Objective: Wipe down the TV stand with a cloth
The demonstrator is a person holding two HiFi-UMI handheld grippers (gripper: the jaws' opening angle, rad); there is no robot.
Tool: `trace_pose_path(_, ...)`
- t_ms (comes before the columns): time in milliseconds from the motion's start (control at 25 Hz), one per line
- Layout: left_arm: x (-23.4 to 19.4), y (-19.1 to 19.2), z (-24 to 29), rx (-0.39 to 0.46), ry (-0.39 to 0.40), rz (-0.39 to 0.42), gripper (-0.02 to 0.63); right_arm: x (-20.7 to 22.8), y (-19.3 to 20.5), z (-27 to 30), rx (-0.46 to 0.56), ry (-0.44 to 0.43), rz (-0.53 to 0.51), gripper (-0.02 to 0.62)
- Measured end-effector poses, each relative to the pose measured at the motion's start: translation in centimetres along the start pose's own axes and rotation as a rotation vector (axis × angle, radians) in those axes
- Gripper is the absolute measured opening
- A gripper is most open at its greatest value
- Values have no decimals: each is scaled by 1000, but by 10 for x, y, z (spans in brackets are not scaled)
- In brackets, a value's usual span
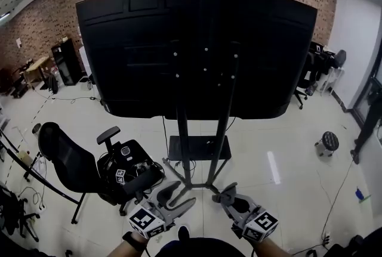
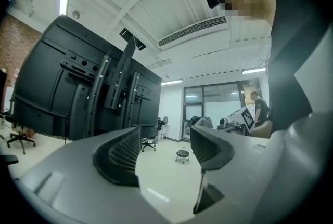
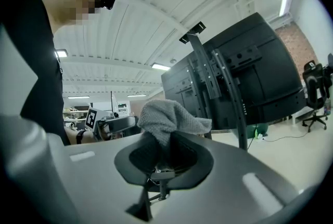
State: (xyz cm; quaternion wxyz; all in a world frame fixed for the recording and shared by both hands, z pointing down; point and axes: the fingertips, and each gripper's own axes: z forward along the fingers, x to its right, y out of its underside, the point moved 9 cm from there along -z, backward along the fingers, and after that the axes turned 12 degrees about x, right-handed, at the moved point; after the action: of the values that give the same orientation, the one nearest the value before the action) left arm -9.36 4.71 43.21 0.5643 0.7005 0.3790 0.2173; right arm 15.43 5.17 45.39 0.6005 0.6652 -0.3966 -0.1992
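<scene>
The right gripper point(image 3: 164, 154) has its jaws closed on a grey cloth point(image 3: 170, 118), which bunches up above the pinch and droops a little to one side. The fingers point(image 2: 123, 151) of the left gripper point(image 2: 164, 146) stand apart with nothing between them; only pale floor point(image 2: 171, 171) shows through the gap.

In the head view both grippers are held low and side by side, the left gripper point(image 1: 181, 195) and the right gripper point(image 1: 223, 195) near each other. Both point at the foot of the TV stand point(image 1: 181, 130). The stand's two dark uprights rise just beyond the jaws and carry the back of a large black screen point(image 1: 131, 47). A small dark shelf point(image 1: 199, 147) sits low between the uprights. A black office chair point(image 1: 70, 165) stands on the floor to the left of the stand's foot, and a round stool point(image 1: 327, 142) sits well off to the right.
</scene>
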Motion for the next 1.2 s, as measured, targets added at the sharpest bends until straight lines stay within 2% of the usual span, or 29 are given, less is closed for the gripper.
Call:
trace_pose_path(280,-79,-21,15,0,65,17,322,12,-7,83,52,28,-31,29)
trace_pose_path(560,-107,-33,32,9,91,27,322,25,-12,118,66,9,-64,29)
trace_pose_path(640,-112,-39,40,20,94,42,322,30,-26,127,94,-17,-90,29)
trace_pose_path(800,-119,-63,62,65,109,71,322,47,-56,142,59,-64,-195,29)
trace_pose_path(880,-122,-79,74,91,122,87,322,56,-77,153,81,-83,-248,29)
trace_pose_path(1080,-131,-121,102,165,147,165,322,74,-140,188,147,-160,-355,29)
trace_pose_path(1200,-134,-156,122,216,166,259,322,84,-183,211,164,-196,-468,29)
